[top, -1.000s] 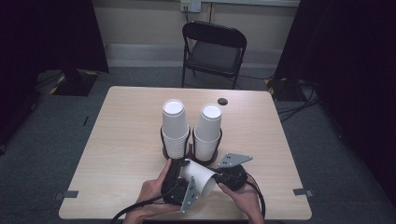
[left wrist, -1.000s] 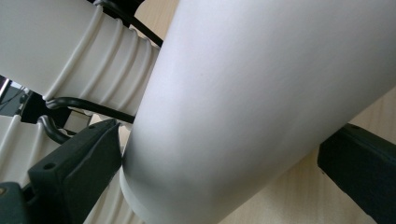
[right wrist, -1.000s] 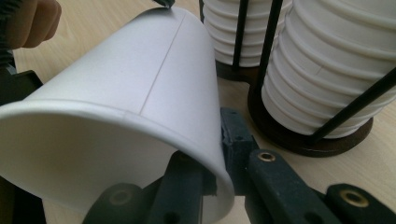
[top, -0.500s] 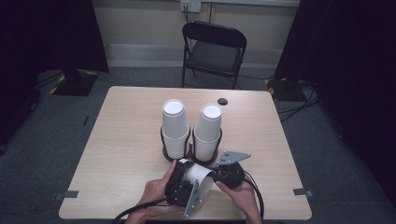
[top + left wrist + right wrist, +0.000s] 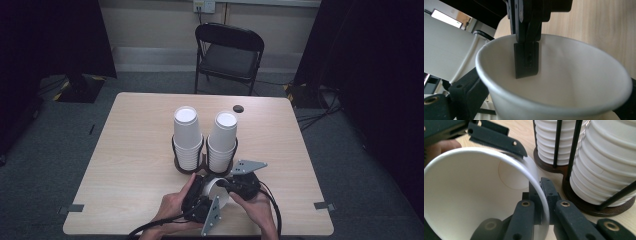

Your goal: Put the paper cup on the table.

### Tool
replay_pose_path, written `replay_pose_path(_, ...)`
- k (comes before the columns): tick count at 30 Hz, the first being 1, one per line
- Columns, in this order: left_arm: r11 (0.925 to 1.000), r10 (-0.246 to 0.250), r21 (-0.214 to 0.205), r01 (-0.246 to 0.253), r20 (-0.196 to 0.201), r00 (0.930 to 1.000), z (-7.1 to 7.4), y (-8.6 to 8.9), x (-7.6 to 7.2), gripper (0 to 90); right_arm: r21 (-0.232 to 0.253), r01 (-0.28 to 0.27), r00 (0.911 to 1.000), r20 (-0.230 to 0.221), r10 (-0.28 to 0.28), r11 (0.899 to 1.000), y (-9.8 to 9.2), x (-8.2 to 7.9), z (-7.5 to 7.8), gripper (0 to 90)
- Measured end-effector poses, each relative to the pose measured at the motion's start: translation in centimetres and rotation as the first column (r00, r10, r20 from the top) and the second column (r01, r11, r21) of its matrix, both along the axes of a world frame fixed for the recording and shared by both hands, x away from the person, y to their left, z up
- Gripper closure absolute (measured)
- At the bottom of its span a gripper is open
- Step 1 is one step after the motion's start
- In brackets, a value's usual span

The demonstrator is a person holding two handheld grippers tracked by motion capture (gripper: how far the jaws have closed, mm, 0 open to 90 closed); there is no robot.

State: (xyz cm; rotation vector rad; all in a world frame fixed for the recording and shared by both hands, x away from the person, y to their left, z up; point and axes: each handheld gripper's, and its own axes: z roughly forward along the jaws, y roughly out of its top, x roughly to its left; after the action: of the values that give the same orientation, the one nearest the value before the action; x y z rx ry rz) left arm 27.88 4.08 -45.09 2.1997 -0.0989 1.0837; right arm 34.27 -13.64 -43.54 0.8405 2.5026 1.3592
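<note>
- In the high view we see a light wooden table [image 5: 130, 165] with a dark wire cup holder [image 5: 204, 165] near its middle, carrying two stacks of white paper cups [image 5: 188, 135], base up and side by side.
- A small black round object [image 5: 238, 108] lies on the table behind the stacks, and a black folding chair [image 5: 227, 52] stands beyond the far edge.
- At the near edge both hands hold a single white paper cup [image 5: 215, 189] between them, just in front of the holder; the left tool [image 5: 202, 192] is on its left side and the right tool [image 5: 225, 184] on its right (the cup lies tipped on its side).
- In the left gripper view the cup [image 5: 564, 82] opens toward us. The right tool [image 5: 527, 60] reaches down from above, one pad inside the wall. The left tool's own jaws stand to either side of the cup and have just been closing with the cup between them; we cannot tell whether they press on it yet.
- In the right gripper view the right tool [image 5: 541, 202] is pressed together on the cup's rim [image 5: 499, 155], one jaw inside the wall and one outside. The left tool's jaw [image 5: 496, 140] lies along the top of the cup. The stacked cups [image 5: 599, 162] in their holder stand just to the right.
</note>
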Motion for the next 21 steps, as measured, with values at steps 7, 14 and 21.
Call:
replay_pose_path(7, 1.0000, -0.002, -0.005, 0.002, 0.014, 0.9999, 0.0, -0.4, 0.1, 7.5, 0.019, -0.018, 0.9997, -0.014, 0.018, 1.000, 0.2, -0.1, 0.0, 88.5)
replay_pose_path(14, 0.9993, 0.008, -0.037, -0.009, -0.013, 0.9999, -0.1, -0.2, 0.6, 9.3, 0.035, -0.006, 0.9997, -0.023, 0.007, 0.999, 0.1, 0.3, -0.2, 87.9)
replay_pose_path(21, 0.9916, 0.012, -0.128, -0.022, -0.072, 0.9974, 0.1, 0.3, 1.0, 10.0, 0.062, 0.015, 0.9997, -0.020, -0.014, 0.998, 0.1, 0.4, -0.4, 82.2)
